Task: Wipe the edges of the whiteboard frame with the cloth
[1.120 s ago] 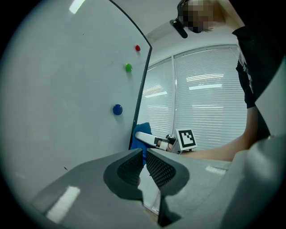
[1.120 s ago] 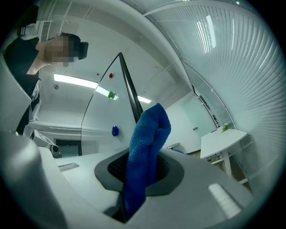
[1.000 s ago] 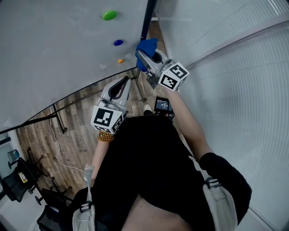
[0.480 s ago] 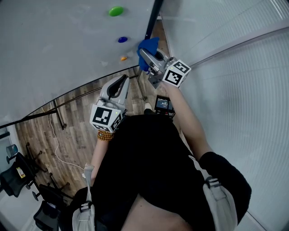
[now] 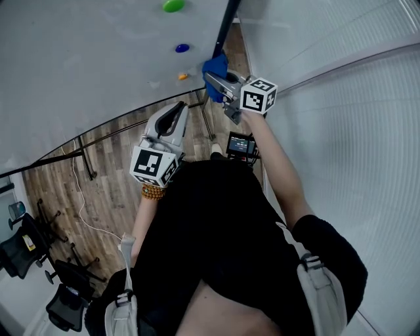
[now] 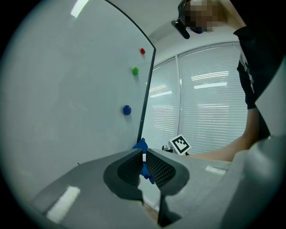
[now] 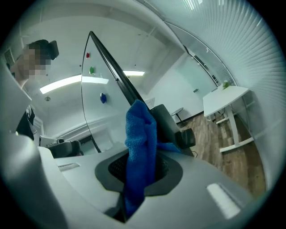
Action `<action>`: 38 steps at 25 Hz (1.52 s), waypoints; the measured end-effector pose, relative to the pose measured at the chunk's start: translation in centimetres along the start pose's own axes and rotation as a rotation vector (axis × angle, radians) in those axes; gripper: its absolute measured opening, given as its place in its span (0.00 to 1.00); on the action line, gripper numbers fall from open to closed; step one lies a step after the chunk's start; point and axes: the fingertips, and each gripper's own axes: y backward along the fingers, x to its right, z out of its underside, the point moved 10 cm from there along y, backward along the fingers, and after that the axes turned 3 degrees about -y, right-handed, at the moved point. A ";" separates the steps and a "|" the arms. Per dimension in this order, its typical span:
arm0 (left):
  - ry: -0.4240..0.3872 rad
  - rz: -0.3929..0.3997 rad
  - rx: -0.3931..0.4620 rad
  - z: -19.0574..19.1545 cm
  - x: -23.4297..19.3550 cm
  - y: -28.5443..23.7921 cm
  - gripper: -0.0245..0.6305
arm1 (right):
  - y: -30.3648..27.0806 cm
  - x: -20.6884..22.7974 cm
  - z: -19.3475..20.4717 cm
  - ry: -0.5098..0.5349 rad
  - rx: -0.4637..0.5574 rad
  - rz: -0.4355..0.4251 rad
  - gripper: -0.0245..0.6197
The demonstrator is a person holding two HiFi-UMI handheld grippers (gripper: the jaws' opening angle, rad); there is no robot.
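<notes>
Judging the soft blue microfibre cloth (image 7: 142, 129) limp and light, I had my right gripper (image 7: 139, 167) clenched on its bunched middle at the dark whiteboard frame (image 7: 114, 66), left gripper (image 6: 144, 162) closed empty.

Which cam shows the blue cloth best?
Right gripper view: the blue cloth fills the centre, clamped by the right gripper at the whiteboard frame. Head view shows a small blue patch; left gripper view, a distant sliver.

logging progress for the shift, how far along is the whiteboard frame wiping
Done: nothing shows which stretches are already wiped. In hand: the right gripper is shut on the blue cloth, held at the board's dark side edge. Left: likely the other edges; the left gripper is shut and empty.
</notes>
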 end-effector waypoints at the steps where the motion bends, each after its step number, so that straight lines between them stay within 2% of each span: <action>1: 0.000 -0.003 -0.001 0.0 0.0 0.0 0.22 | -0.1 0.1 0.0 -0.010 -0.001 0.000 0.14; 14: 0.003 -0.045 -0.010 0.1 -0.3 0.6 0.22 | -0.7 2.1 1.4 -0.056 -0.088 0.010 0.14; 29: 0.010 -0.104 -0.017 0.1 -0.6 1.9 0.22 | -1.3 4.9 3.9 -0.174 -0.121 0.044 0.14; 38: 0.019 -0.146 -0.022 0.2 -0.8 3.2 0.22 | -1.7 6.8 5.9 -0.223 -0.177 0.078 0.14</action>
